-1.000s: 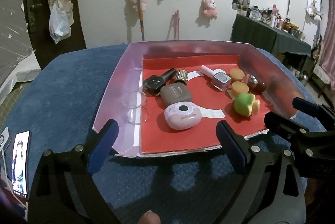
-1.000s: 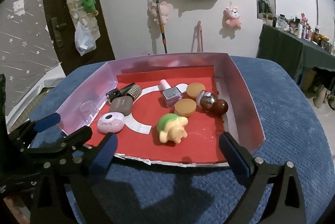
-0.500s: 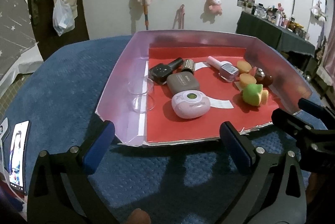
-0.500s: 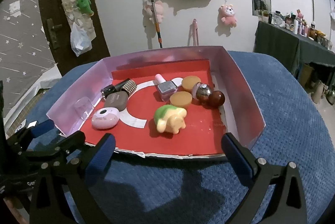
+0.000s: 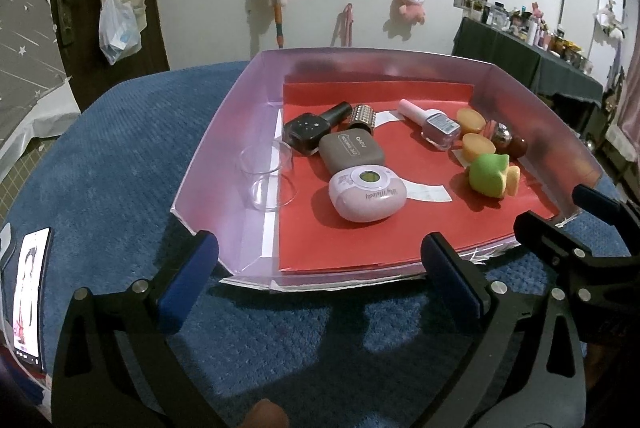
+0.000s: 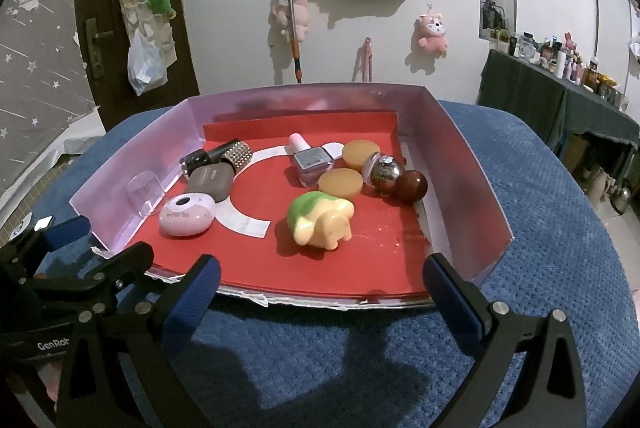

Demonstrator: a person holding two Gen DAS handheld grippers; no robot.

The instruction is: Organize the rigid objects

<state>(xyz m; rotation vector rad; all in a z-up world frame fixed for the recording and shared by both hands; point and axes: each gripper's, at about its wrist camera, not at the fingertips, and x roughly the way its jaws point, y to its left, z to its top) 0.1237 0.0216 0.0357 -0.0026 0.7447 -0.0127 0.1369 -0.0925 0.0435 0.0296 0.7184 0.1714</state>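
Observation:
A pink tray (image 5: 224, 148) with a red liner sits on the blue cloth. It holds a clear cup (image 5: 269, 175), a black polish bottle (image 5: 310, 130), a studded cylinder (image 5: 362, 117), a brown case (image 5: 352, 150), a pink oval device (image 5: 367, 193), a pink polish bottle (image 5: 434, 124), two orange discs (image 5: 478, 144), a silver ball (image 5: 502, 137), a brown ball (image 5: 518, 147) and a green-yellow toy (image 6: 320, 218). My left gripper (image 5: 318, 272) hangs open at the tray's front edge, holding nothing. My right gripper (image 6: 322, 288) stands open beside it, also with nothing between its fingers.
A phone (image 5: 28, 292) lies on the blue cloth at the near left. Behind the tray is a white wall with hung bags and plush toys. A dark door (image 6: 100, 28) stands at the left. A cluttered dark table (image 6: 560, 92) is at the far right.
The left jaws have spread slightly wider. Both views shift only a little, and nothing in the tray has moved.

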